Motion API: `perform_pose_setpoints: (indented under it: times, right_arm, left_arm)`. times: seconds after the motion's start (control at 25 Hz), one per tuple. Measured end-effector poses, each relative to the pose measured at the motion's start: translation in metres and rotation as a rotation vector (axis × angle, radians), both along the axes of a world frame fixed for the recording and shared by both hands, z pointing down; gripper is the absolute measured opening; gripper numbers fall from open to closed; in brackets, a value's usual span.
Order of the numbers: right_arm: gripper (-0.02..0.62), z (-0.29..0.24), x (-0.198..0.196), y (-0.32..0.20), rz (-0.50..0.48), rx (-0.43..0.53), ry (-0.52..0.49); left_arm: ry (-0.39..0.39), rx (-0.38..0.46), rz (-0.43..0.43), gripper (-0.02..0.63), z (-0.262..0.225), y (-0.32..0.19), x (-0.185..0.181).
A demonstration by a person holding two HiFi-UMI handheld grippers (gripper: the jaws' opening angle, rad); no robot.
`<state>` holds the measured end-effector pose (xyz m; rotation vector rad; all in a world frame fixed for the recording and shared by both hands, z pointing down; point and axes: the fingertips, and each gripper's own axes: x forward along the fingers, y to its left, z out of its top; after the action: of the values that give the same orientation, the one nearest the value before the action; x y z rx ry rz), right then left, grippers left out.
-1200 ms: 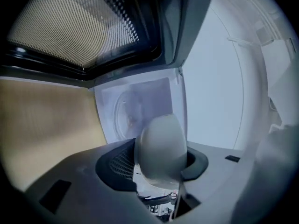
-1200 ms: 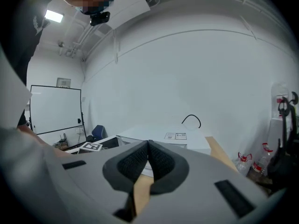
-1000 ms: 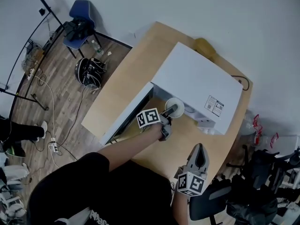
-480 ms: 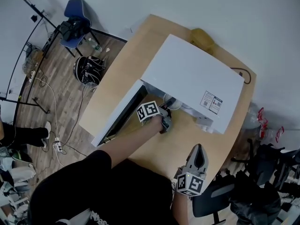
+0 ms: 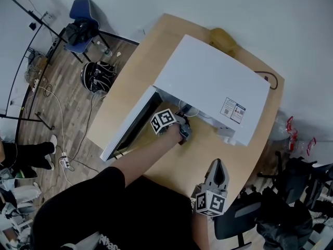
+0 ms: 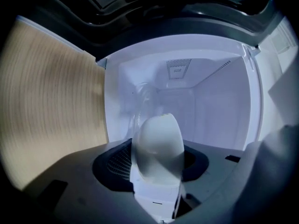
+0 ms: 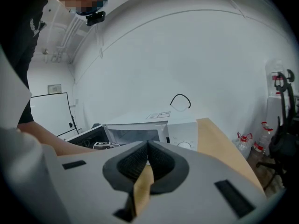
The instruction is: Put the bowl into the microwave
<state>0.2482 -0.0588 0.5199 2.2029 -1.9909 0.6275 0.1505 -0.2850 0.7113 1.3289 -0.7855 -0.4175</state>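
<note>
Has carried the one white bowl [image 6: 159,143] further in since a second ago: then out in plain sight before the opening, now at the mouth of the cavity, mostly hidden from the head view under the microwave's top, with only a sliver of rim showing. Grips that bowl in the left gripper [image 5: 182,123], jaws clamped on its rim, white inner walls straight ahead. Holds the right gripper [image 5: 218,166] over the near part of the single wooden table [image 5: 156,51], well apart from the oven, jaws pressed together on nothing. Counts one white microwave [image 5: 208,82], its one door [image 5: 130,126] swung wide to the left; one bowl; two grippers. Takes in, behind the oven, a tan object [image 5: 221,36] and a black cable [image 5: 265,77]; on the floor, a blue chair [image 5: 83,9], a black round object [image 5: 99,77] and, at lower right, a black office chair [image 5: 234,223].
</note>
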Motion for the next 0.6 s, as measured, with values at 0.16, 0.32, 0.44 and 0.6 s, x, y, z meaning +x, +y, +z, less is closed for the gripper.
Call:
perform_pose_setpoints:
  times: [0.16,0.32,0.44,0.6]
  right_arm:
    - [0.060,-0.003,0.000,0.003,0.004,0.001,0.006]
    - [0.060,-0.003,-0.002,0.006,0.009,0.002,0.002]
    - [0.060,-0.004,-0.008,0.008,0.003,0.006,-0.016]
    - [0.060,-0.003,-0.031,0.007,-0.047,0.015,-0.033]
  left_arm:
    - [-0.067,-0.013,0.017,0.219,-0.003,-0.001,0.002]
    - [-0.125,-0.030,0.030,0.250,-0.002,0.001,0.001]
    - [-0.147,-0.033,0.026,0.261,-0.001,0.005,-0.004]
    - [-0.163,-0.019,0.025,0.262,-0.002,0.002,-0.009]
